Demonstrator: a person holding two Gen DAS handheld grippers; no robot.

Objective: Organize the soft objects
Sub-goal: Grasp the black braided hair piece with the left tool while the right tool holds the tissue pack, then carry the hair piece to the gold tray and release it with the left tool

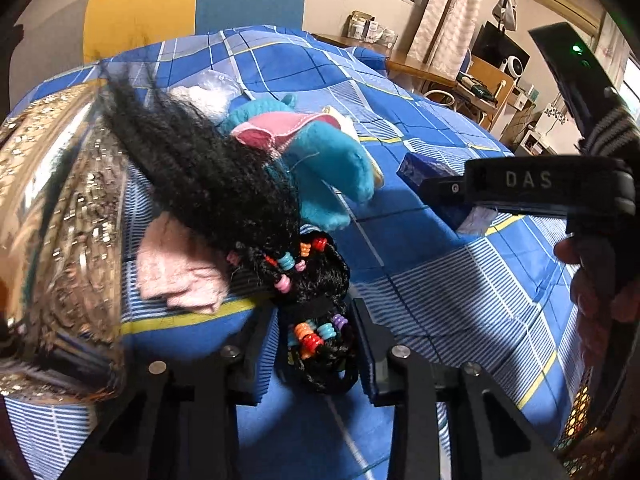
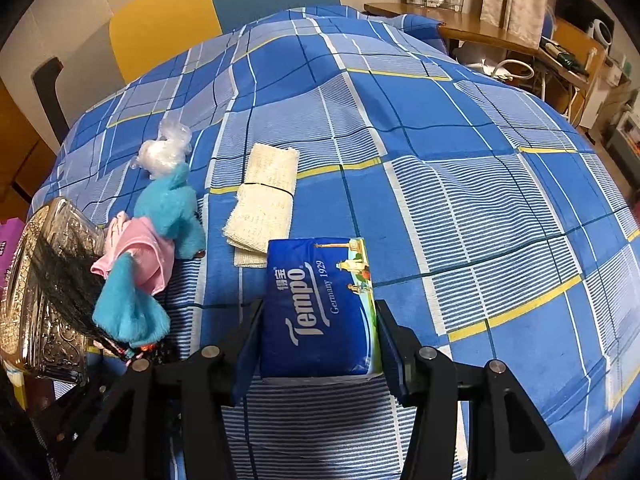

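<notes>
Gripping the beaded end of a black hairpiece (image 1: 316, 332), the left gripper (image 1: 314, 344) sits at the bottom centre of its own view, its jaws on either side of the dark bundle with the coloured beads between them. The rest of the hair sweeps up and left, draped over the rim of a gold embossed box (image 1: 60, 216) at the left edge. A pink cloth (image 1: 180, 272) lies just beside the hair, and a turquoise plush toy (image 1: 320, 160) with a pink garment lies behind it, touching the strands. A white plastic-wrapped bundle (image 1: 208, 94) rests farther up.

At the lower centre of the right wrist view, the right gripper (image 2: 318, 340) is clenched on a blue Tempo tissue pack (image 2: 318, 304), which rests on the blue checked bedspread (image 2: 460, 160). A folded cream cloth (image 2: 266, 200) lies just above the pack, apart from the plush toy at the left.
</notes>
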